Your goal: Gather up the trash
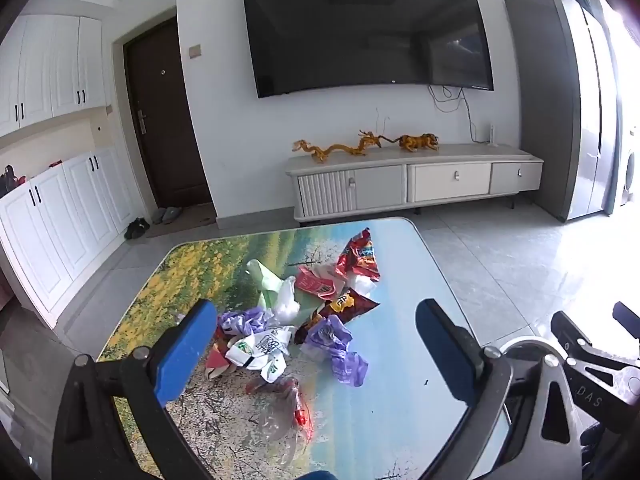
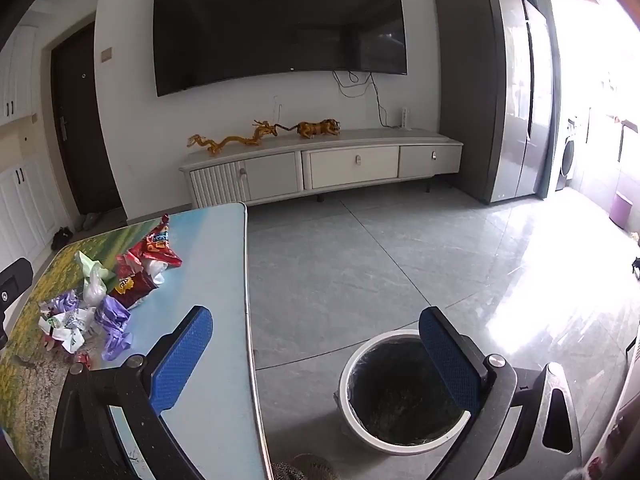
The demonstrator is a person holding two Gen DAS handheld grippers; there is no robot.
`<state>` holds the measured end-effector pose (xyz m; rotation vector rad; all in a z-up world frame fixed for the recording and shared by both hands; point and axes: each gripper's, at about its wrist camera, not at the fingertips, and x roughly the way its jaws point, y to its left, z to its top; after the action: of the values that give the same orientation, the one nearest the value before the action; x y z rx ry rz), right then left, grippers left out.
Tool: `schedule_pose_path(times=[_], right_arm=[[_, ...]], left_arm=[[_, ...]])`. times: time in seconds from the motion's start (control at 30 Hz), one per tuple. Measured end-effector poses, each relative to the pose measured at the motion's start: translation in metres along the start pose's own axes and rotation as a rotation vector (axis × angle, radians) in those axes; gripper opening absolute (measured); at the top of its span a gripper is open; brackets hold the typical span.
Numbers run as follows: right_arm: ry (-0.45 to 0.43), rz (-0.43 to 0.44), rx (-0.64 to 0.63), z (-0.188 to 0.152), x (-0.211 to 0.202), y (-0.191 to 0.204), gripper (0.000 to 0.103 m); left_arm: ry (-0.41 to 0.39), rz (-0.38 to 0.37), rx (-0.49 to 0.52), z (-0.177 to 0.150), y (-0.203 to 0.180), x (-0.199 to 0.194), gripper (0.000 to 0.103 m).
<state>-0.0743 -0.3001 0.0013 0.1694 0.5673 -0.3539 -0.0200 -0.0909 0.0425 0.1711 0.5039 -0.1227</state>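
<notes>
The trash lies in a loose heap on the tabletop, directly ahead of the left tool and between the lines of its two blue fingers. Expect every piece to be light, soft and crushable: crumpled purple bags, a white printed bag, a pale green bag, red snack wrappers and a clear plastic piece nearest the tool. Foil wrappers will likely be slippery; take hold at a bunched fold or crumpled ridge, not a flat face. Nothing looks fragile.

The white bag carries green lettering, and the wrappers carry printed characters; none can be read reliably. The letters "DAS" appear on the black hardware to the right of the left tool.

Both tools stand open and empty. The right tool hangs past the tabletop edge, above the floor. The white bin with its dark liner sits on the floor just ahead of it, partly behind its right finger. The heap is well to its left.
</notes>
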Motion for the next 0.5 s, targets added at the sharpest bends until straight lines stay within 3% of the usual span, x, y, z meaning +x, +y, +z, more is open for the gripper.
schedule_pose_path(times=[0.5], right_arm=[[-0.037,-0.05,-0.021,0.01,0.013,0.005,0.103]], left_arm=[[0.04,-0.009,-0.032,-0.002,0.014,0.032,0.1]])
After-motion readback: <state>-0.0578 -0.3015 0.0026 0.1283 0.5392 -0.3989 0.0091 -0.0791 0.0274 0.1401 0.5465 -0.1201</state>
